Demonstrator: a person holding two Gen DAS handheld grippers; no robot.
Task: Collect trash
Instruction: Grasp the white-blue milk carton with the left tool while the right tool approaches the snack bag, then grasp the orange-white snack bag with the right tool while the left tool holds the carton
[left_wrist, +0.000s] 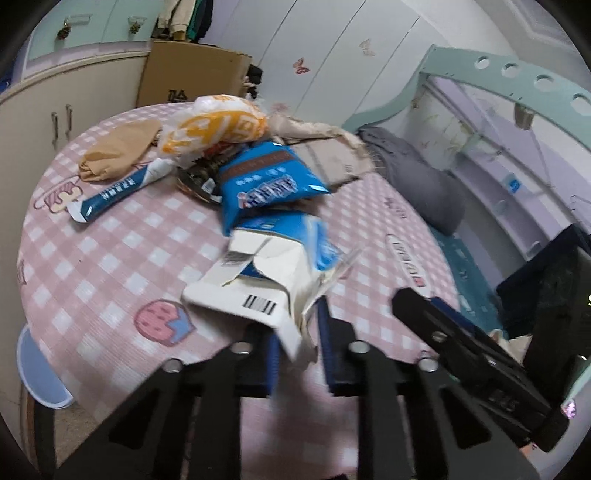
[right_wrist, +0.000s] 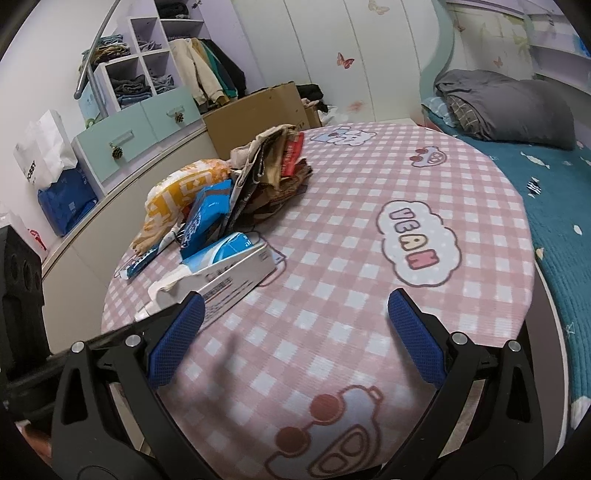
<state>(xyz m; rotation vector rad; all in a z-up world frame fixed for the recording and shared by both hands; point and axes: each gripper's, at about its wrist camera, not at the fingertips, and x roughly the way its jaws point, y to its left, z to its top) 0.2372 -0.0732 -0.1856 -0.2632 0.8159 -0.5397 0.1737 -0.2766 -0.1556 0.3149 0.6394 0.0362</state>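
Left gripper (left_wrist: 299, 354) pinches the torn white carton (left_wrist: 255, 284); right gripper (right_wrist: 295, 332) gapes empty — both over a pink checked round table (right_wrist: 332, 258), trash pile (right_wrist: 221, 195) behind the carton, bed (right_wrist: 554, 192) beyond.

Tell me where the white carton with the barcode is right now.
The white carton lies on the pink checked table, nearest piece of the trash pile, its flap between the left tool's pads, a blue snack bag just behind.

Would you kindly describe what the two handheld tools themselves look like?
Both match: the left tool and right tool have black, angular plastic fingers with triangular cut-outs, silver round screw heads at the joints, and blue textured pads lining the inner faces.
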